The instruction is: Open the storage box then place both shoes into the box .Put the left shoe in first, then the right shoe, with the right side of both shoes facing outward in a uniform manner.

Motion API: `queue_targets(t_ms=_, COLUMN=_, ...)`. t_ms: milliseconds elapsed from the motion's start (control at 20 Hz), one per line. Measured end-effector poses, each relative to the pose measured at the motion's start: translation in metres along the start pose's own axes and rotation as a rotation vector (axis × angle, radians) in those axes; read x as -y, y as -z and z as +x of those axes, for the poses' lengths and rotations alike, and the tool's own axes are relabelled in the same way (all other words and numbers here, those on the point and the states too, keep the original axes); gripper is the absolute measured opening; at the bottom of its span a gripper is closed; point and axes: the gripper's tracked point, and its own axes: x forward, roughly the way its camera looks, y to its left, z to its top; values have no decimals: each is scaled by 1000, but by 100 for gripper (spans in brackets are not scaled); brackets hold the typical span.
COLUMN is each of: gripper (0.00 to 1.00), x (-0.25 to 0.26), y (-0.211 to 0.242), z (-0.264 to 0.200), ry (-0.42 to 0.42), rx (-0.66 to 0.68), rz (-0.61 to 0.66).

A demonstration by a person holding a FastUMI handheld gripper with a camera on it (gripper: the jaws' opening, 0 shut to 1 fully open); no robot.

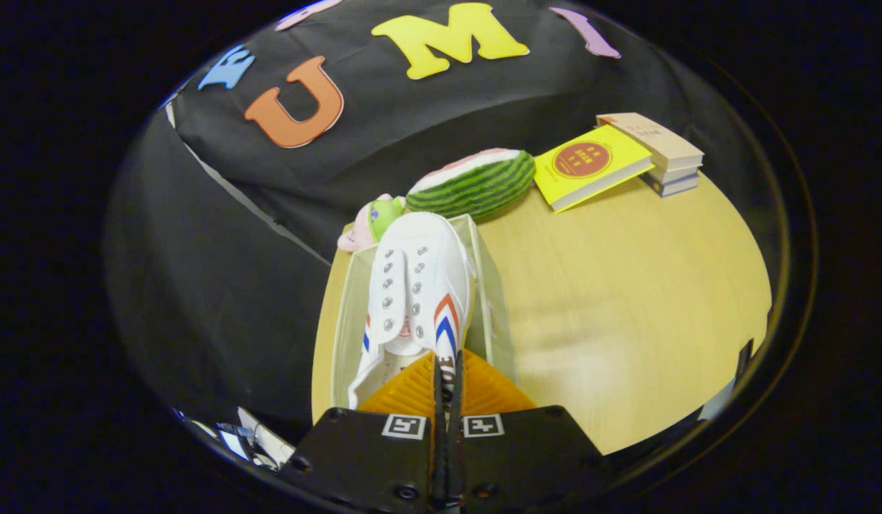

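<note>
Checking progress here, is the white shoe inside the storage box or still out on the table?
Inside: the white shoe sits between the storage box walls, the gripper shut on its heel edge.

My gripper [447, 389] pinches the heel rim of the white canvas shoe with red and blue stripes [416, 285], hiding the heel itself. That shoe covers the floor of the translucent storage box [484, 285]. Behind the box, a small pink and green toy [373, 221] is half hidden.

The handheld two-finger gripper [446, 378] is pointing forward and downward, its ridged fingers [412, 392] pressing nearly together, pinching the thin heel edge of a white canvas shoe [416, 285] between them.
</note>
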Motion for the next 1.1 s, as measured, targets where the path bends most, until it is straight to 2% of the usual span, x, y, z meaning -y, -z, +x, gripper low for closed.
queue_targets(t_ms=400, gripper=6, x=11, y=7, z=30, ry=51, rx=47, rz=-37)
queue_targets(t_ms=450, gripper=6, x=10, y=7, z=31, ry=39, rx=54, rz=-52)
queue_targets(t_ms=500, gripper=7, x=-4, y=1, z=31, ry=-41, rx=105, rz=-56)
queue_targets(t_ms=550, gripper=39, x=-14, y=-13, z=23, ry=-100, rx=170, rz=-78)
queue_targets(t_ms=600, gripper=71, x=-10, y=-16, z=10, ry=-97, rx=230, rz=-107)
queue_targets(t_ms=650, gripper=100, x=7, y=-29, z=3, ry=-33, rx=277, rz=-128)
queue_targets(t_ms=700, gripper=100, x=12, y=-35, z=-4, ry=-2, rx=317, rz=-152)
queue_targets(t_ms=800, gripper=100, x=6, y=-40, z=-15, ry=-8, rx=365, rz=-201)
queue_targets(t_ms=1100, gripper=100, x=6, y=-57, z=-77, ry=55, rx=569, rz=-301)
